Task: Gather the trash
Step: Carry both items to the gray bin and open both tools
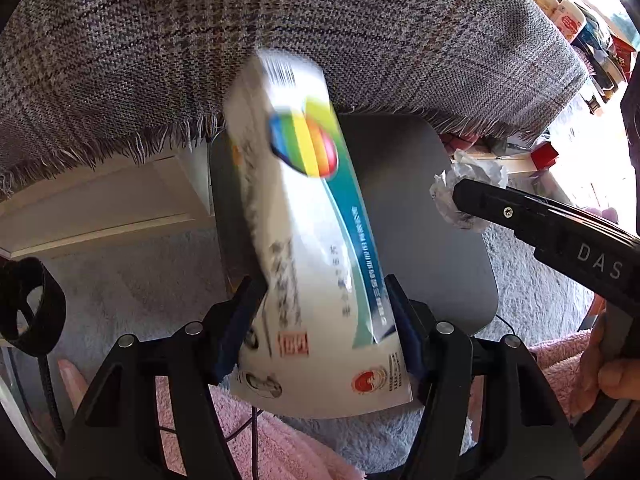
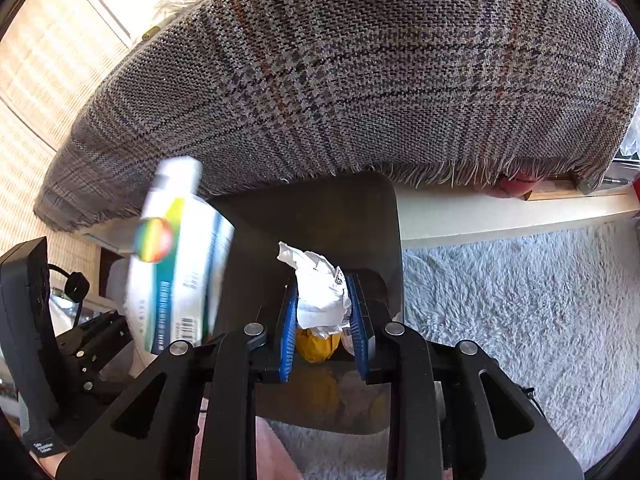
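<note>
My left gripper [image 1: 320, 312] is shut on a white medicine box [image 1: 312, 248] with a rainbow logo and a teal stripe, held over a grey trash bin [image 1: 440, 248]. The box also shows blurred in the right wrist view [image 2: 180, 264]. My right gripper [image 2: 324, 312] is shut on a crumpled white paper ball [image 2: 320, 292], held above the bin's opening [image 2: 340, 216]; yellow trash [image 2: 318, 346] lies inside the bin. In the left wrist view the right gripper [image 1: 460, 196] holds the paper ball [image 1: 476, 168] at the bin's right edge.
A table draped in grey plaid fringed cloth [image 1: 280, 40] hangs above the bin. A pale shaggy rug [image 2: 520, 300] covers the floor. A pink towel [image 1: 260, 440] lies near me. Cluttered bottles [image 1: 568, 20] stand at the far right.
</note>
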The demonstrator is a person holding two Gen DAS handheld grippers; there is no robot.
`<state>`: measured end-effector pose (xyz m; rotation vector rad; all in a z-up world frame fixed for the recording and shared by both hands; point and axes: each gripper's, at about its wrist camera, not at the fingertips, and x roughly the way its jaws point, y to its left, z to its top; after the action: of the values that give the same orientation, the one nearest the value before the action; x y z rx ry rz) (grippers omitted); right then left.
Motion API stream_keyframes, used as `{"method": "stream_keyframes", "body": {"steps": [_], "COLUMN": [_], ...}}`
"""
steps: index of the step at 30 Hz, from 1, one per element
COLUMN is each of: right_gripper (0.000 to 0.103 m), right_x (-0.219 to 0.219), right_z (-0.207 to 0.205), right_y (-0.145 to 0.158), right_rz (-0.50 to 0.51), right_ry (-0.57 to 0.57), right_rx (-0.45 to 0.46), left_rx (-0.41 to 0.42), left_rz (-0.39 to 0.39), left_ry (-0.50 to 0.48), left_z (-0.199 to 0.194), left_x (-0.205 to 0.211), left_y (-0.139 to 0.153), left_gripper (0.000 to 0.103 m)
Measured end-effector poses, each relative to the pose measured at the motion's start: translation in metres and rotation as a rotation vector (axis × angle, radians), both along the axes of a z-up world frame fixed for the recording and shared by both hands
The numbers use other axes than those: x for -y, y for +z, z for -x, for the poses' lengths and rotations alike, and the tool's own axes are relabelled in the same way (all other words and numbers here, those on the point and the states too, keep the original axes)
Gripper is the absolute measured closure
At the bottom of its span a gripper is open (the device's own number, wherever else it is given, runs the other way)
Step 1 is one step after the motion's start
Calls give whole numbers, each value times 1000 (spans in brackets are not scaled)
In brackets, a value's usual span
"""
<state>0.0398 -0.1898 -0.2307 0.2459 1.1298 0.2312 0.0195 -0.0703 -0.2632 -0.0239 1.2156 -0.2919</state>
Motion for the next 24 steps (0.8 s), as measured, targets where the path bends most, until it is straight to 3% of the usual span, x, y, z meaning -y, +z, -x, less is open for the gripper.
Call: {"method": "stream_keyframes", "body": {"steps": [2, 9, 12, 14, 24], "right_gripper": [42, 37, 28, 15, 15], "right_x": [0, 8, 15, 19, 40], "right_z": [-1, 2, 4, 7, 19], "right_y": [1, 6, 9, 15, 63], "right_rz": [7, 7, 2, 0, -29], "right_ry": [-8, -38, -58, -71, -106], "right_rx": [7, 15, 21, 34, 147], "left_rx": [-11, 8, 33, 48, 140], "left_rz": [-1, -9, -13, -14, 3], "left_ry": [5, 16, 23, 30, 65], "left_z": [-2, 7, 13, 16, 28], "left_x": [-1, -23, -30, -33, -62], "left_y": [-1, 12, 23, 32, 84], "left_gripper": [35, 26, 21, 19, 19]}}
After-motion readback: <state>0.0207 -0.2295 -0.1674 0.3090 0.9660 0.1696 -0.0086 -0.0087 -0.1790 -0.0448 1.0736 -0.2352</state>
